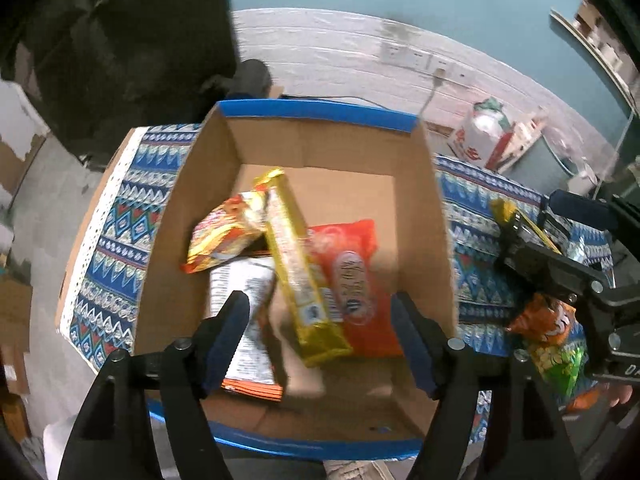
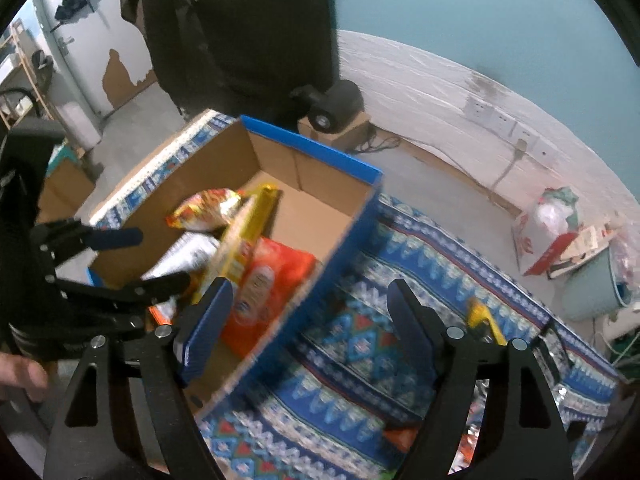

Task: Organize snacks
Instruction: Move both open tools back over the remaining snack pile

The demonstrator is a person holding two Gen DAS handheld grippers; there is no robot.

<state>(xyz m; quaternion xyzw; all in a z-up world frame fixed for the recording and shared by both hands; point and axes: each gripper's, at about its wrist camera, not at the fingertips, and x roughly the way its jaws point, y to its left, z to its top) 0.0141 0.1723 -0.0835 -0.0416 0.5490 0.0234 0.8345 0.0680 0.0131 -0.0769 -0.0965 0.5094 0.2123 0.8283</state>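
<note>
While my left gripper (image 1: 320, 344) hangs wide open and empty over the box (image 1: 316, 114) at frame centre, four snack packets (image 1: 304, 264) lie inside; my right gripper (image 2: 308, 328), equally open, heads lower right toward leftover snacks (image 1: 548, 340).

The box (image 1: 208, 184) is showing matt brown cardboard inside, with glossy blue rims; the yellow packet (image 1: 300, 276) and orange packet (image 1: 356, 292) are gleaming like shiny plastic film; the cloth (image 1: 116, 248) is looking woven and matt; the left gripper (image 1: 320, 320) is showing matt black plastic arms, ribbed blue pads (image 1: 228, 332) and metal rivets.
</note>
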